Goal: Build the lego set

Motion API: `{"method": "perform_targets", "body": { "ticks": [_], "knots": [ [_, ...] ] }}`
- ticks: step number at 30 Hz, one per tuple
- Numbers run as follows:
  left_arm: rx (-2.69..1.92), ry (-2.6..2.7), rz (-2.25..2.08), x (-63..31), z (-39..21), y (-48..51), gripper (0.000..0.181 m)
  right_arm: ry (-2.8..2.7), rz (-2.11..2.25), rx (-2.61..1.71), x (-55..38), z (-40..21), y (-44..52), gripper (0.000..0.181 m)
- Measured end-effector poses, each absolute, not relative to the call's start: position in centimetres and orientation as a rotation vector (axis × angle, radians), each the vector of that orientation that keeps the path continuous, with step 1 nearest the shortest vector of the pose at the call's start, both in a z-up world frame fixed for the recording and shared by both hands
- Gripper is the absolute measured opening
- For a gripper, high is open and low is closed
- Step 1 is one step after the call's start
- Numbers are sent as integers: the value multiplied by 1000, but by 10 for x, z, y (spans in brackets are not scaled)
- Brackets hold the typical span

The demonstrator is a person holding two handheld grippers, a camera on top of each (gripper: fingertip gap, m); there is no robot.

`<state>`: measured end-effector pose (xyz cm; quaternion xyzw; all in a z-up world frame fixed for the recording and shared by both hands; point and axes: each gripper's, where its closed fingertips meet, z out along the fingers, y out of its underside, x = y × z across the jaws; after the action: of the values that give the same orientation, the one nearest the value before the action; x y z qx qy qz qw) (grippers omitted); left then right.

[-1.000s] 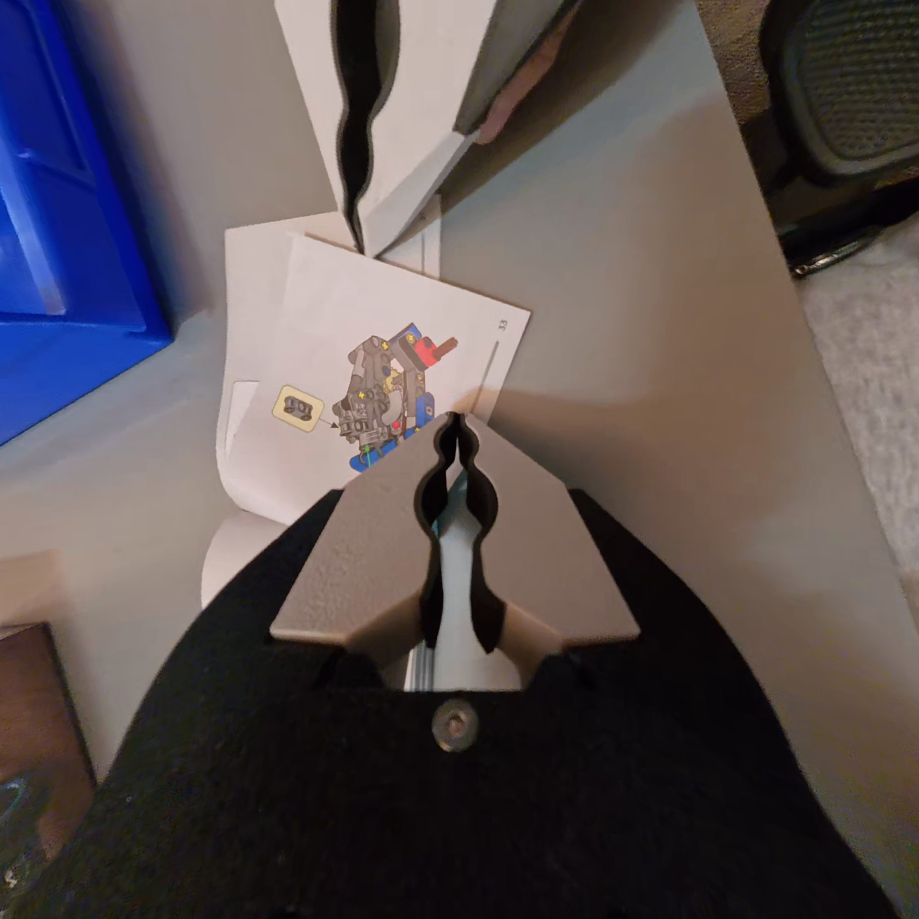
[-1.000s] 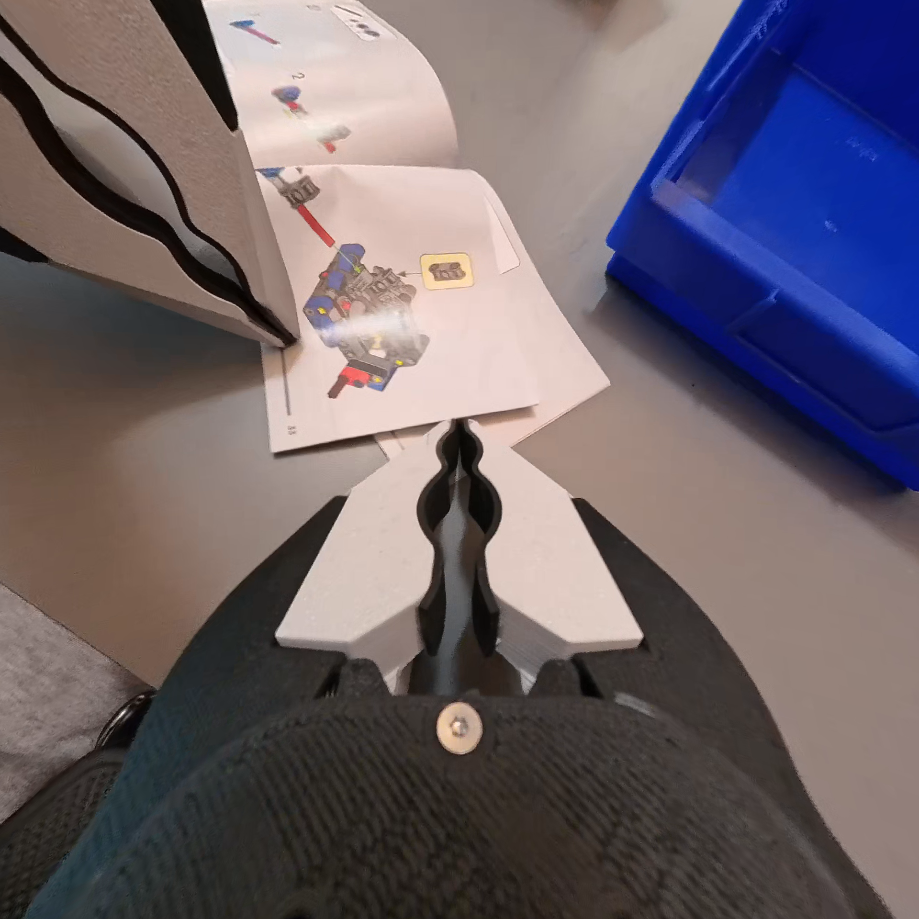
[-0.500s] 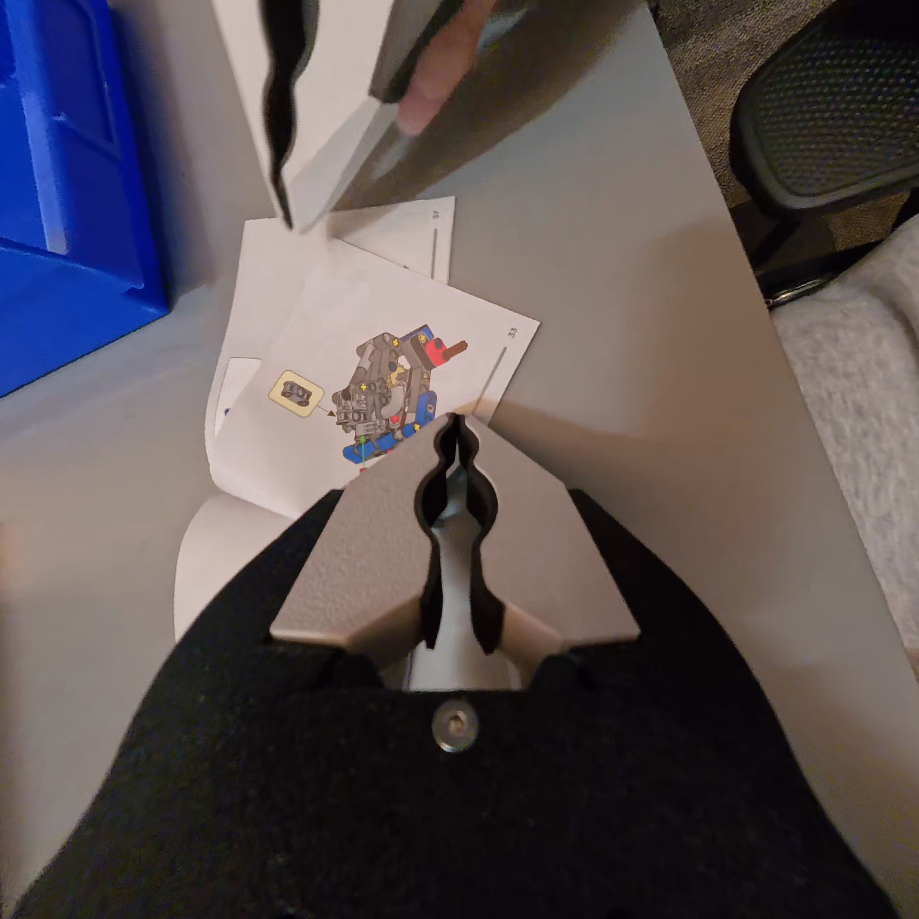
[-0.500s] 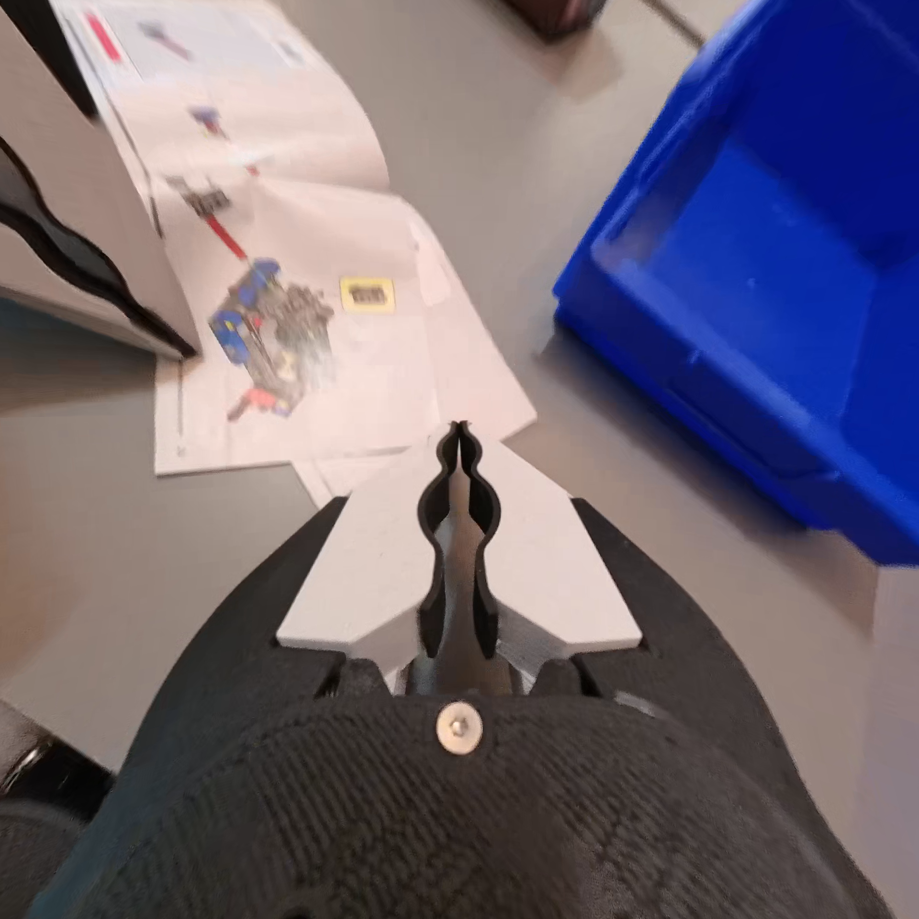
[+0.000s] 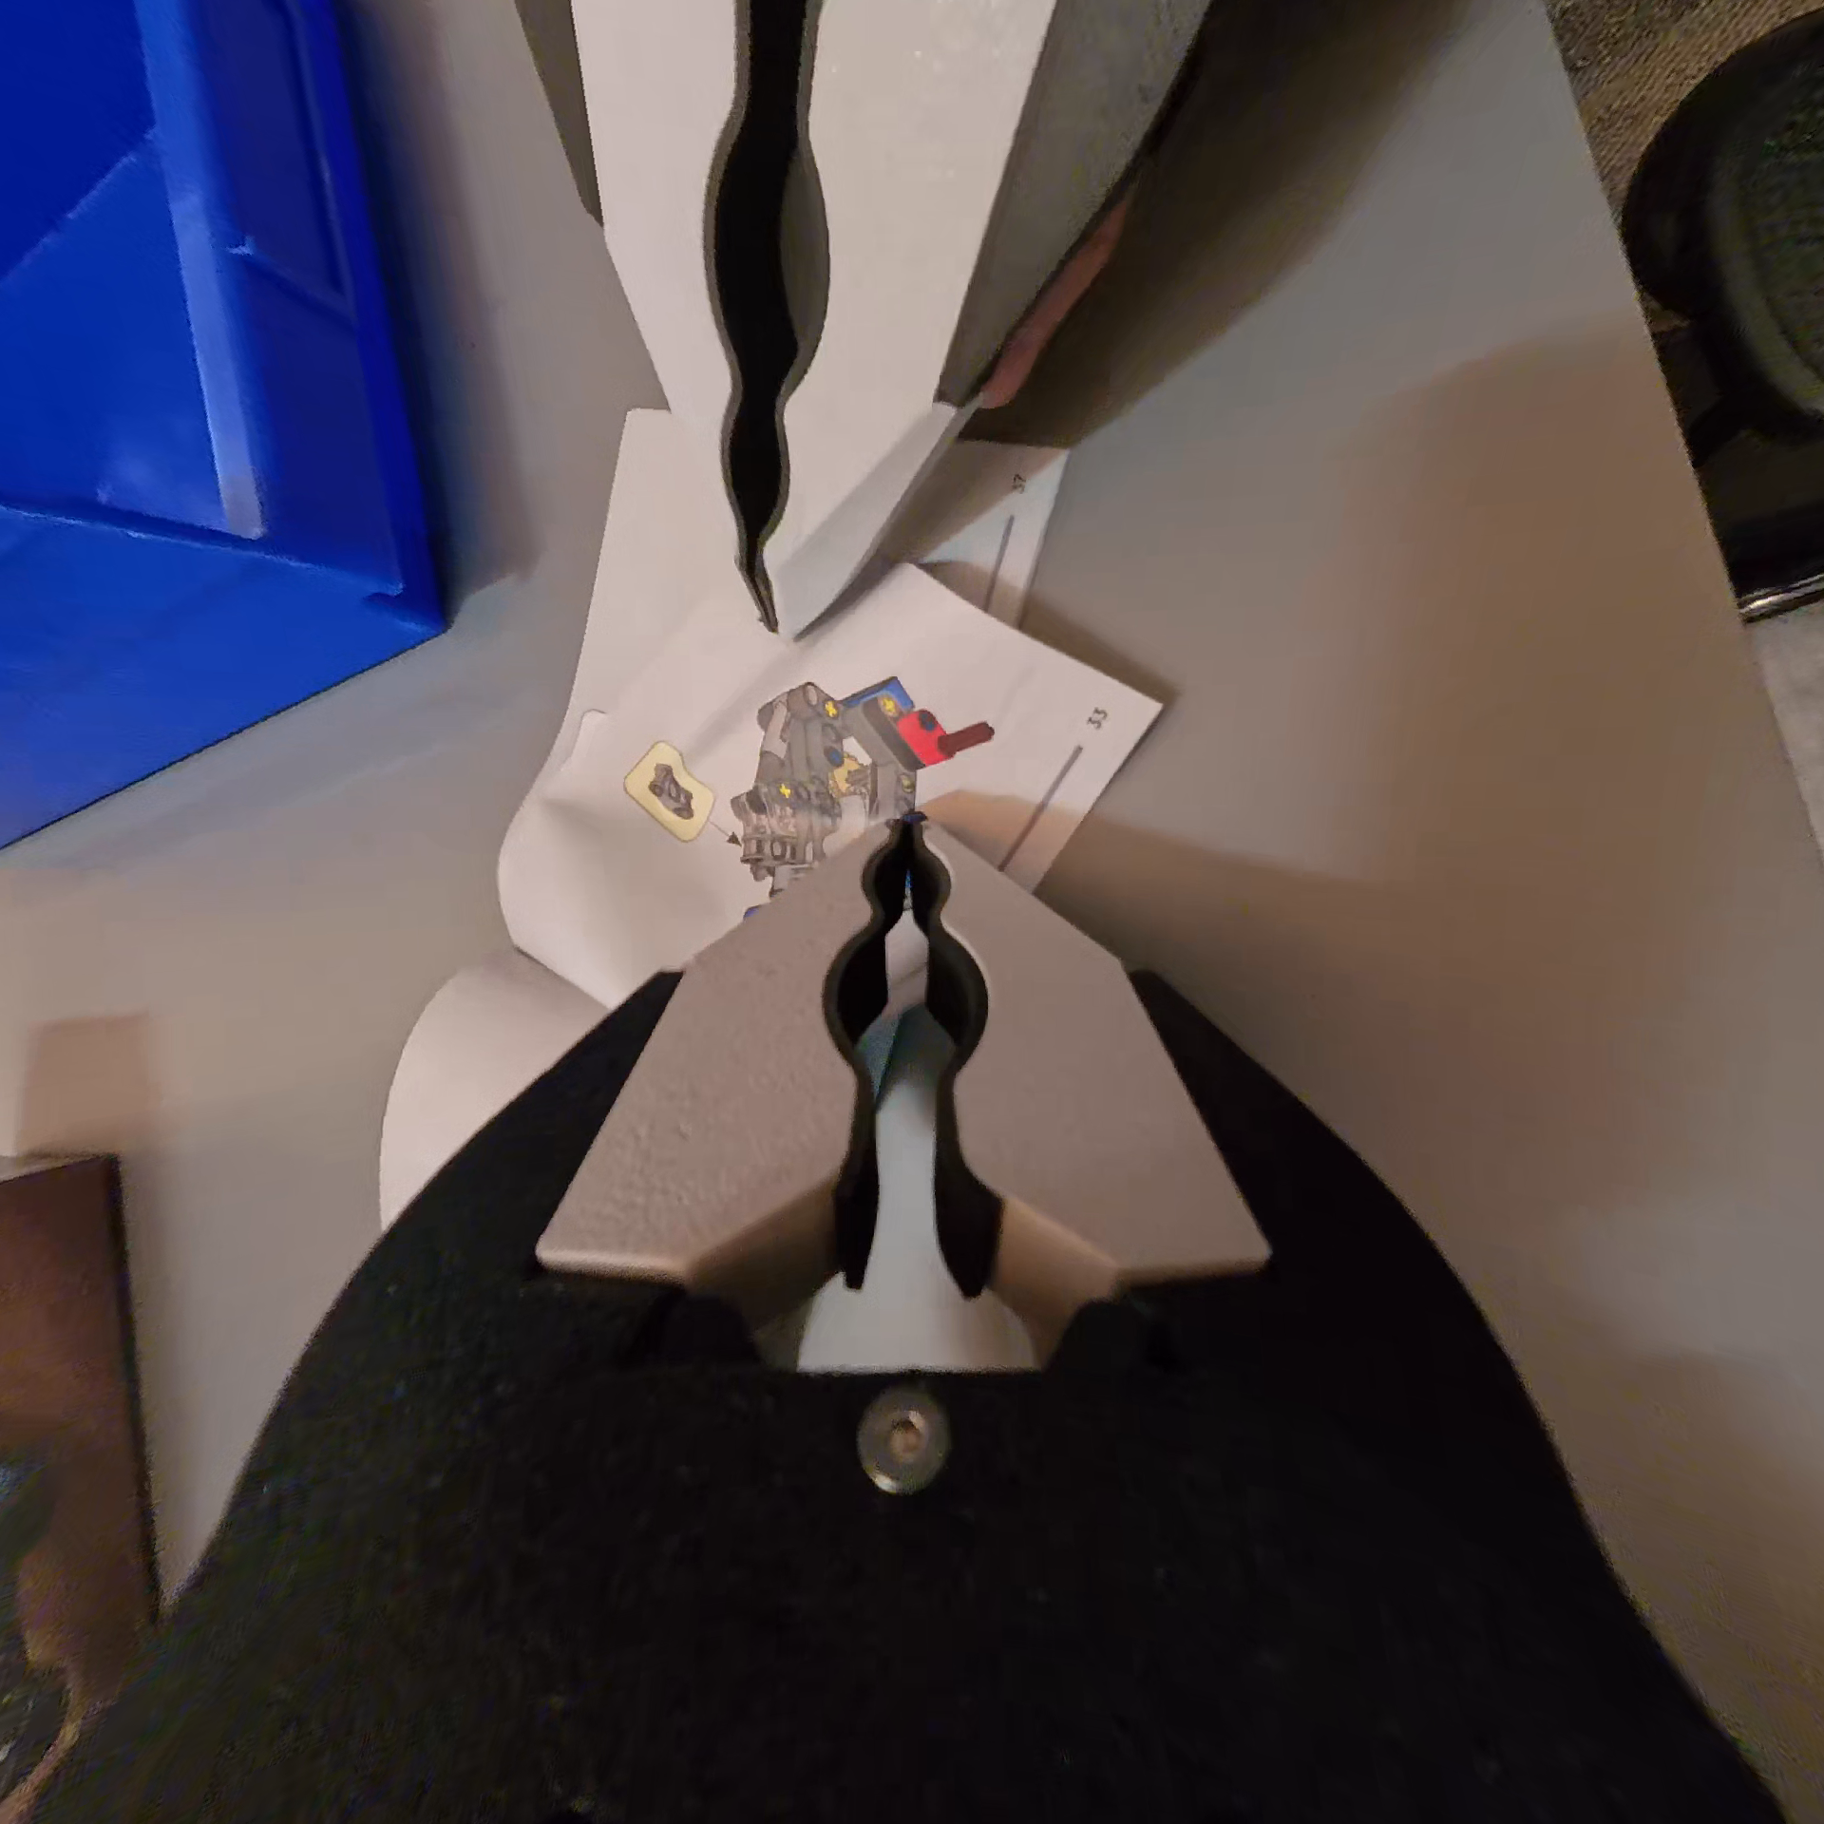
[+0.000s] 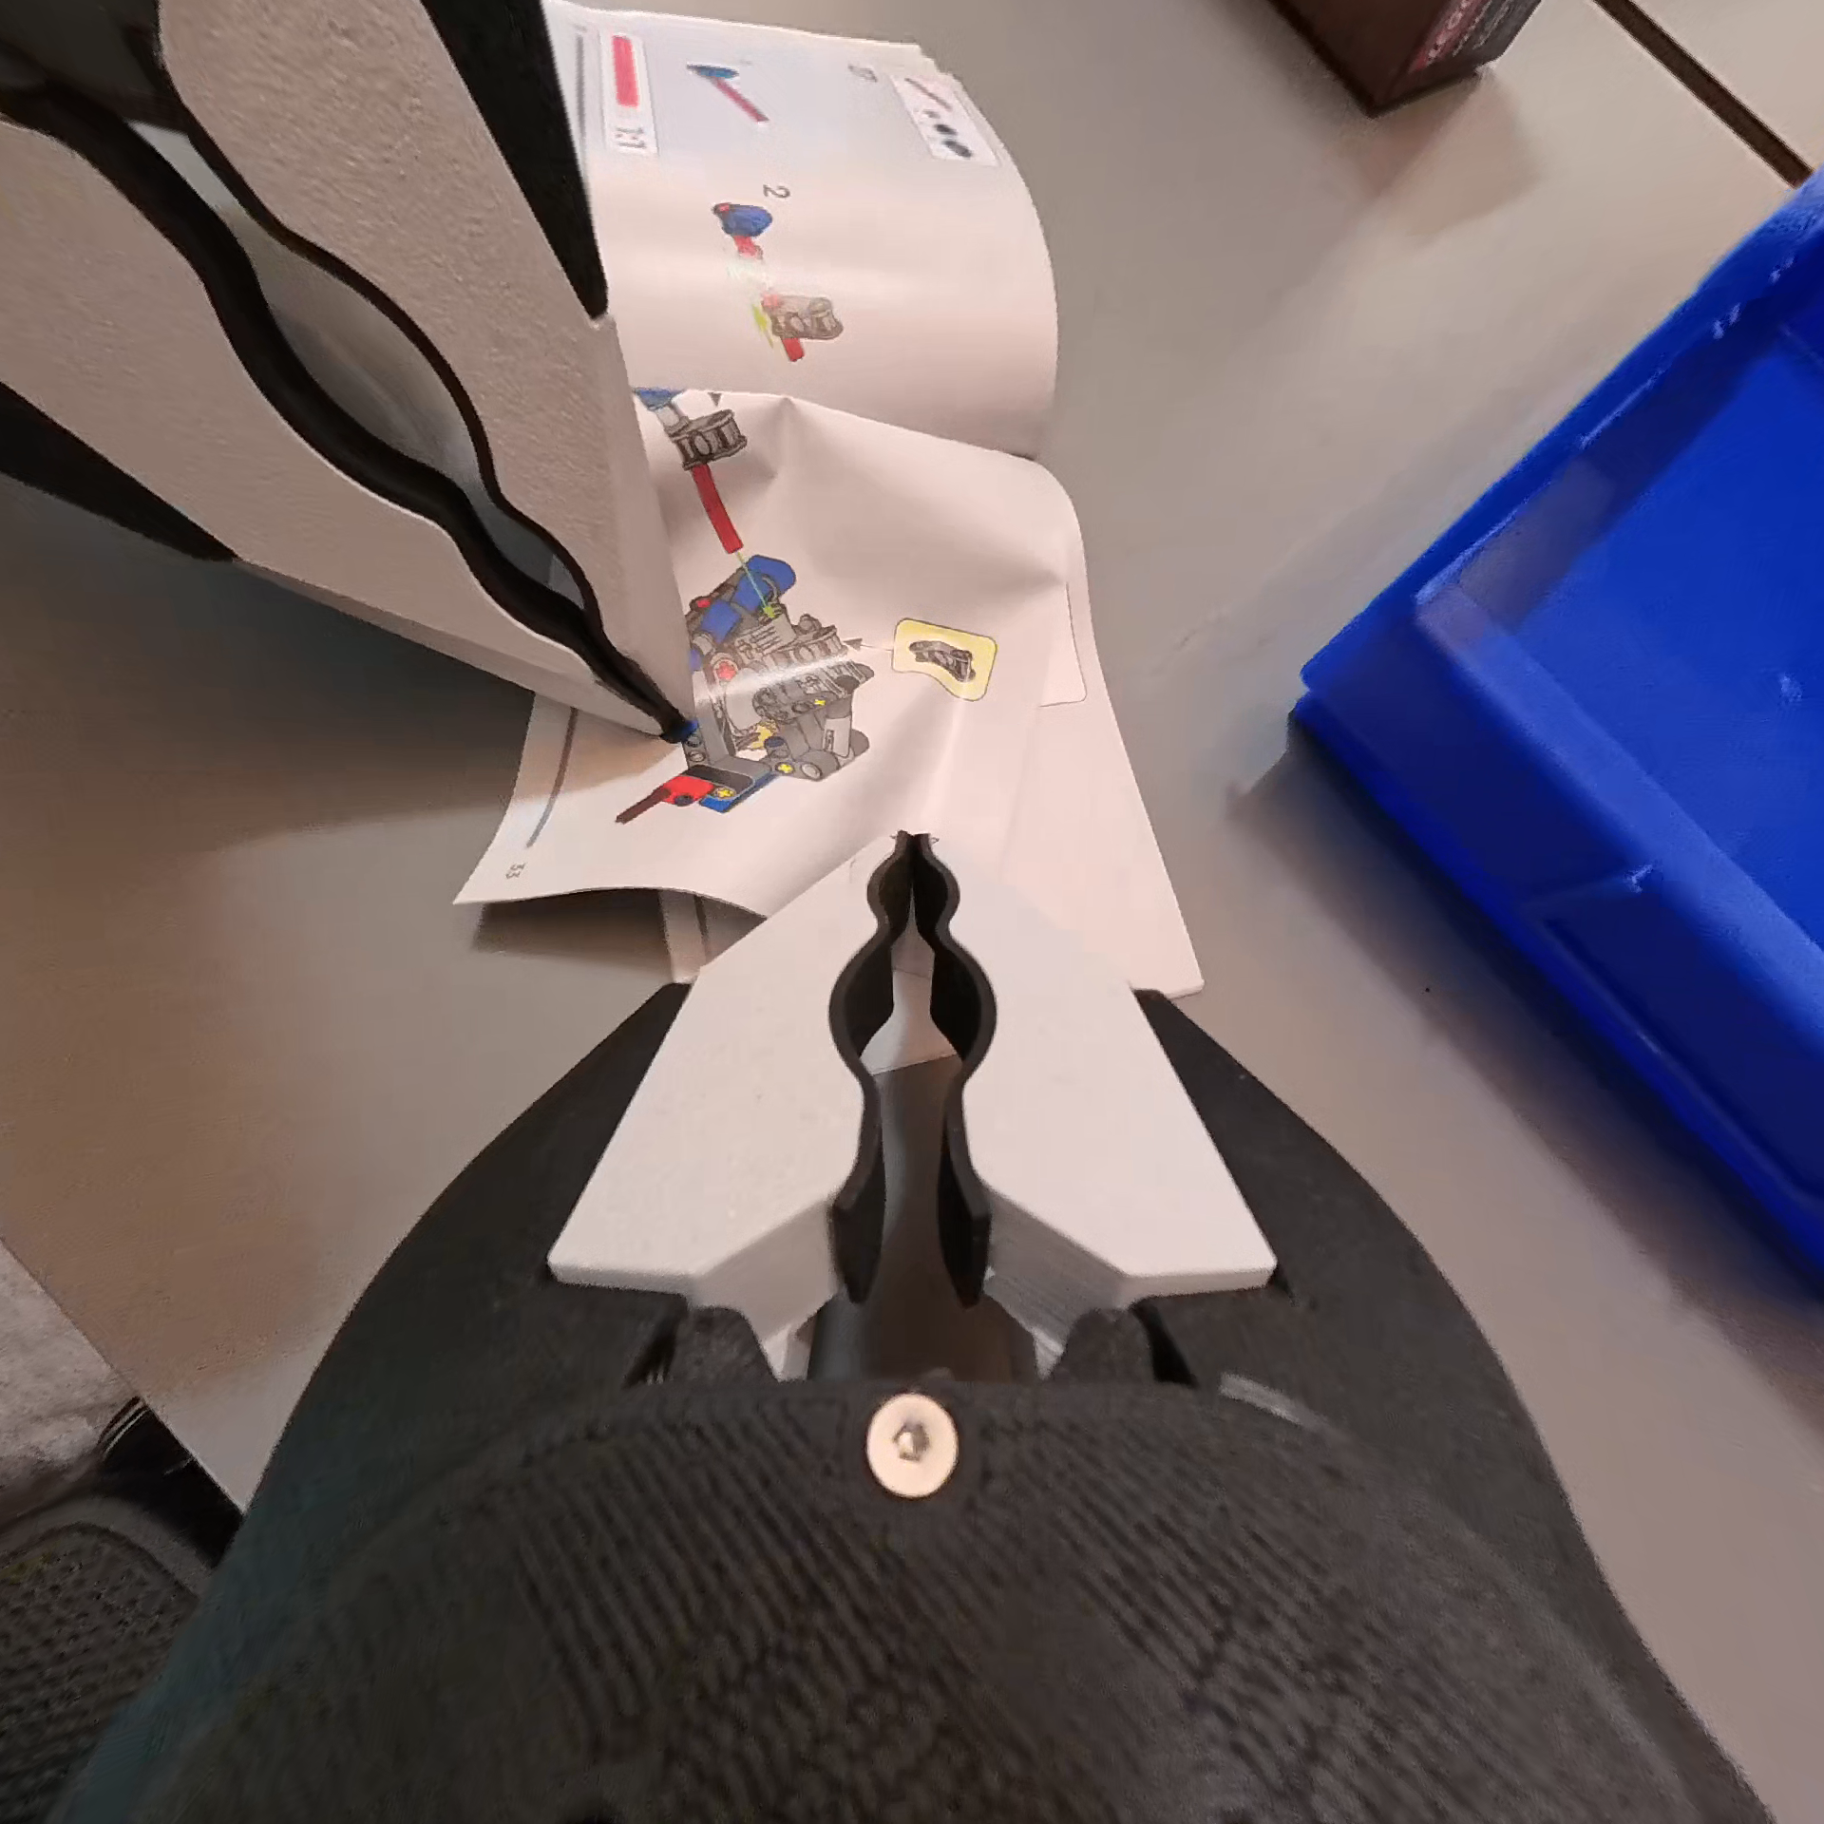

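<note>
**Both claws over the booklet**

Left claw (image 5: pixel 906 827) tips pinched together on a tiny blue piece, resting on the open instruction booklet (image 6: pixel 888 553). Right claw (image 6: pixel 913 839) closed, empty, at the booklet's edge. Blue bin (image 6: pixel 1629 740) beside it on the grey worktop (image 6: pixel 296 938).

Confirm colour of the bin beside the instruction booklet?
Solid blue bin; clearest in the right wrist view.

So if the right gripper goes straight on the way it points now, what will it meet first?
Most likely the open instruction booklet: the shut right gripper has its tips just over the page's near edge. The left gripper lies off to the side.
</note>
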<state>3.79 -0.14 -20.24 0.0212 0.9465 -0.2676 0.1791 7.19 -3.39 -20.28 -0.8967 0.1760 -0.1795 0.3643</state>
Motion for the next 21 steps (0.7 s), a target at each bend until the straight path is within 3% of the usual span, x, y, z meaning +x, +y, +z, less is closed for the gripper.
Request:
{"method": "perform_targets", "body": {
  "ticks": [13, 20, 21],
  "knots": [
    [-60, 2574, -891, 35, -181, -2, 0, 355, -455, -2333, 62, -202, -23, 0],
    [77, 2507, -876, 6, -167, -1, 41, 369, -436, -2321, 62, -201, -23, 0],
    [107, 2463, -831, 8, -168, 3, 41, 370, -435, -2317, 62, -201, -23, 0]
  ]
}}
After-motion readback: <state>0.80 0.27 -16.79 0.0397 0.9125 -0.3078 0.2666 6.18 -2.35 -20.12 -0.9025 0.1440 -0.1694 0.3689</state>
